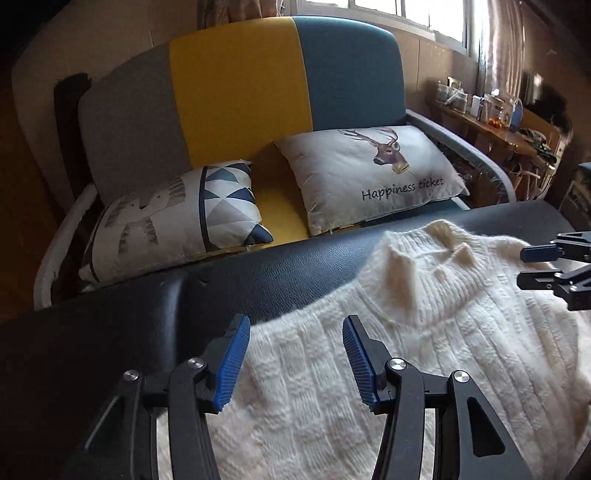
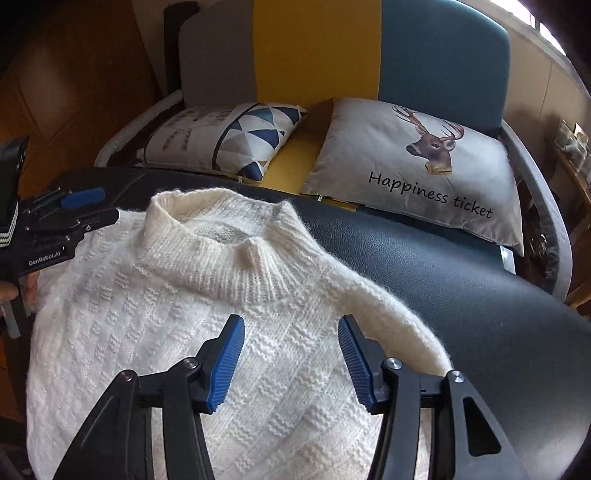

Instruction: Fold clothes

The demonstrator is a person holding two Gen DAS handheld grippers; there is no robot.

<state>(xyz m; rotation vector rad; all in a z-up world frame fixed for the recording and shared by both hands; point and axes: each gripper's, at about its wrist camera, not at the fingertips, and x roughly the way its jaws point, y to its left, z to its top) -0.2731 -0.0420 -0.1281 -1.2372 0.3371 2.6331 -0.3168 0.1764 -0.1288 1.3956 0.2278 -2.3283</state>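
A fluffy white knitted sweater (image 2: pixel 177 306) lies spread out on a dark, shiny leather table top (image 2: pixel 461 280). Its ribbed neck hole points toward the far edge of the table.

The left claw with blue ribbed pads (image 1: pixel 293 363) hangs over one side of the sweater, near the shoulder. Its two fingers stand apart and nothing is pinched between them. The right claw with blue ribbed pads (image 2: pixel 291 363) hangs over the other side, below the neck. Its fingers stand apart too, and it holds nothing.

Behind the table is a sofa with a grey, yellow and blue back (image 1: pixel 236 99). Two pillows rest on its seat. One is a white pillow with blue triangles (image 1: pixel 177 218). The other is a pale pillow with a brown deer head and the words "Happiness ticket" (image 1: pixel 373 173). They sit side by side with a strip of yellow seat between them.

The left camera shows a window (image 1: pixel 399 14) with a light curtain, and a wooden shelf crowded with jars and small boxes (image 1: pixel 491 110). What is inside the jars is too small to tell. The right camera shows only the near end of that shelf, but it shows the whole neck of the sweater, and the words "GenRobot.AI" on the side of the left claw.
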